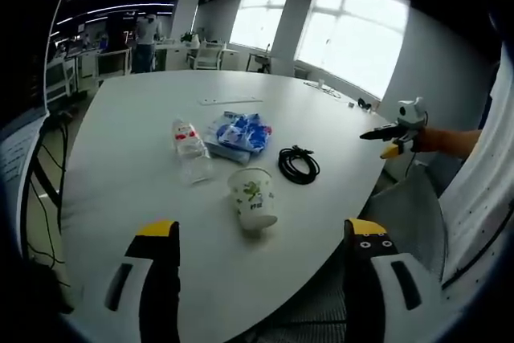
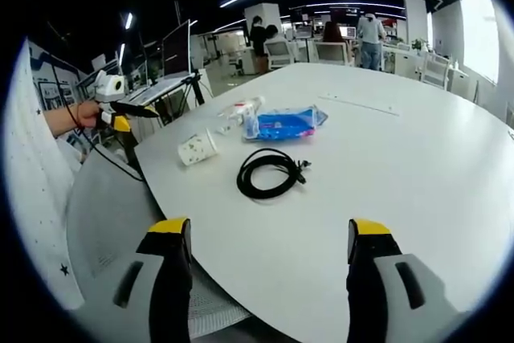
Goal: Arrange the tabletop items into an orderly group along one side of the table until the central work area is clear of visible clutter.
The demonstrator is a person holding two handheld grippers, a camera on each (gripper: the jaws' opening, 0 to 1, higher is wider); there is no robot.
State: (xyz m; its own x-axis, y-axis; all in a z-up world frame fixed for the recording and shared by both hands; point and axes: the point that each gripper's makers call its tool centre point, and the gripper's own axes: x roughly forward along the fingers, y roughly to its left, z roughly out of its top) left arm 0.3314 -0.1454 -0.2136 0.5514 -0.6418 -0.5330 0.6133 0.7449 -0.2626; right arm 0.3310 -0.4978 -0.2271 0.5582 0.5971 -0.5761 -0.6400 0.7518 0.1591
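On the white table (image 1: 128, 118) a paper cup (image 1: 253, 198) with a green print lies on its side. Behind it are a clear plastic bottle (image 1: 189, 146) lying down, a blue packet (image 1: 239, 132) and a coiled black cable (image 1: 299, 164). My left gripper (image 1: 261, 230) is open just short of the cup, holding nothing. My right gripper (image 2: 269, 226) is open over the table edge, short of the cable (image 2: 269, 173), with the cup (image 2: 197, 149), packet (image 2: 285, 122) and bottle (image 2: 241, 110) beyond. Each gripper shows in the other's view, hand-held off the table: right gripper (image 1: 397, 130), left gripper (image 2: 120, 110).
A thin pale strip (image 1: 230, 100) lies on the far part of the table, also seen as the strip (image 2: 359, 104). A grey chair (image 1: 409, 214) stands at the table's near edge beside my white shirt. Desks, chairs and people stand in the background.
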